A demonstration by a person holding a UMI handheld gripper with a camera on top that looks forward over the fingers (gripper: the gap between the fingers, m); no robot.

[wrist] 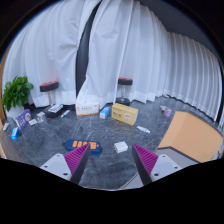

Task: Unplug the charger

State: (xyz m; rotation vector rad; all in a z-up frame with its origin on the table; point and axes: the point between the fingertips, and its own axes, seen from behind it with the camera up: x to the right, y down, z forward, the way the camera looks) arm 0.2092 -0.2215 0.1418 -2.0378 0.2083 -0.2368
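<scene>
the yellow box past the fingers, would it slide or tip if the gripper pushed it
The yellow box lies flat and low on the grey surface, so it would probably slide rather than tip. It looks like cardboard packaging, so likely light for its size and easy to dent. The open gripper is well short of it, so nothing confirms its weight.

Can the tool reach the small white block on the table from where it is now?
Probably yes. The tool is open, and the white block lies just ahead of its fingers on the table, nothing between.
</scene>
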